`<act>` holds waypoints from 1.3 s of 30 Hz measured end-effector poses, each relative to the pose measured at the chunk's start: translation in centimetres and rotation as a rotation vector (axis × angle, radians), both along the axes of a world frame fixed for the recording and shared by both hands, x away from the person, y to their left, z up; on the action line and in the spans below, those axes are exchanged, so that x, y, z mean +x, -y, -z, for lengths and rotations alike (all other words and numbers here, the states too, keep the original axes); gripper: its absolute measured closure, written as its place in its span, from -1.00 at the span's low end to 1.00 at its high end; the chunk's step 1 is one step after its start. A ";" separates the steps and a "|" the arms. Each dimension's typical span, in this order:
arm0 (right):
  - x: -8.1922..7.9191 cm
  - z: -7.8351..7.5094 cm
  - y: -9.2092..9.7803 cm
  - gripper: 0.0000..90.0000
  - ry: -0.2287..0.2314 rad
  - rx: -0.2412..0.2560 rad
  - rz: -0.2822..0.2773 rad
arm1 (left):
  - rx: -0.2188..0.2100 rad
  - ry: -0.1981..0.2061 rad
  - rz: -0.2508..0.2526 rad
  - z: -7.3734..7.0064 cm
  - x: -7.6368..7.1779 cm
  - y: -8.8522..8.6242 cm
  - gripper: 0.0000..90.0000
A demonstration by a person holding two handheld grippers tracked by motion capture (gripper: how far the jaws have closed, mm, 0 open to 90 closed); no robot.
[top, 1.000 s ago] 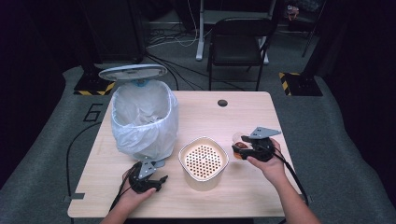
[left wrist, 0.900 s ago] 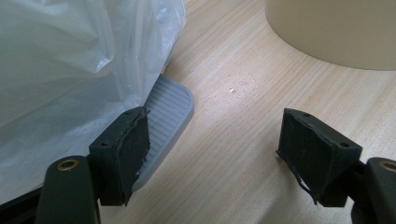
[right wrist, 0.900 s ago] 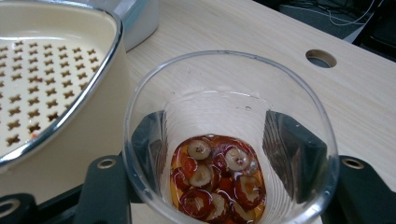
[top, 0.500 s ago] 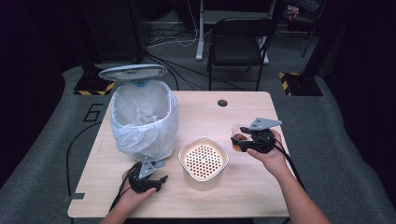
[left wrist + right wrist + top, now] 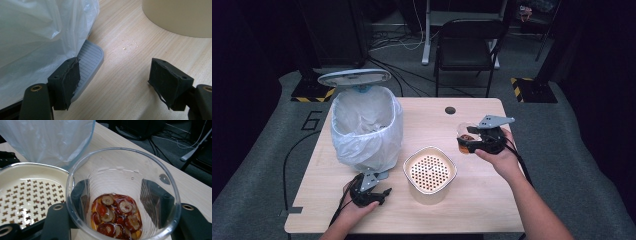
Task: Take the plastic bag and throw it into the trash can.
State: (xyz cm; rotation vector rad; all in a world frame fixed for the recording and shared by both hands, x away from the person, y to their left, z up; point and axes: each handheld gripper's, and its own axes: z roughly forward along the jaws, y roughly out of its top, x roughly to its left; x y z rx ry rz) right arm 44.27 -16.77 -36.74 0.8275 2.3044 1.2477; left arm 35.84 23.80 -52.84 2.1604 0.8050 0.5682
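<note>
A clear glass cup [image 5: 122,195] with red and yellow fruit slices in liquid at its bottom is clamped between the jaws of my right gripper [image 5: 468,142], lifted above the table's right side. In the high view the cup [image 5: 465,135] hangs to the right of a cream container with a perforated top [image 5: 430,172]. My left gripper [image 5: 379,194] rests open near the table's front left. Its jaws stand wide apart over bare wood, beside the grey foot pedal [image 5: 88,60] of the bin. Nothing lies between them.
A pedal bin lined with a white plastic bag [image 5: 364,127] stands at the table's left, its lid [image 5: 354,77] raised. A few water drops [image 5: 128,46] lie on the wood. A round cable hole [image 5: 450,110] sits near the far edge. A chair [image 5: 467,45] stands beyond the table.
My right gripper has lifted the cup and carried it slightly away from the person, toward the far side. The left gripper has stayed in place.
</note>
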 end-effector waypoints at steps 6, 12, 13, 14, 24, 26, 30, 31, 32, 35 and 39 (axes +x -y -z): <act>0.5 -1.1 -1.0 -0.08 0.017 0.000 -0.027 | 0.001 0.001 0.000 0.0 0.0 0.0 -0.45; 1.4 -1.7 -2.2 -0.08 0.023 0.019 -0.054 | 0.003 0.002 -0.001 0.0 0.0 0.0 -0.45; 1.5 -1.7 -2.3 -0.08 0.019 0.023 -0.052 | 0.001 0.003 -0.002 0.0 0.0 0.0 -0.45; 1.7 -1.7 -2.5 -0.08 0.018 0.009 -0.051 | 0.003 0.002 -0.001 0.0 0.0 0.0 -0.45; 2.3 -1.8 -4.0 -0.08 0.035 0.007 -0.100 | 0.001 0.000 0.000 0.0 0.0 0.0 -0.45; 2.4 -1.8 -4.1 -0.08 0.057 -0.013 -0.127 | 0.001 0.000 0.000 0.0 0.0 0.0 -0.45; 2.0 -1.9 -4.6 -0.08 0.084 -0.012 -0.158 | 0.002 0.001 0.000 0.0 0.0 0.0 -0.45; 2.0 -1.9 -4.7 -0.08 0.098 -0.023 -0.173 | 0.002 0.003 -0.002 0.0 0.0 0.0 -0.45; 1.9 -1.9 -4.8 -0.08 0.110 -0.029 -0.183 | 0.002 0.003 -0.002 0.0 0.0 0.0 -0.45; 1.7 -1.7 -5.1 -0.08 0.128 -0.046 -0.193 | 0.002 0.002 -0.001 0.0 0.0 0.0 -0.45; 1.5 -1.6 -5.3 -0.08 0.152 -0.057 -0.209 | 0.001 0.001 0.000 0.0 0.0 0.0 -0.45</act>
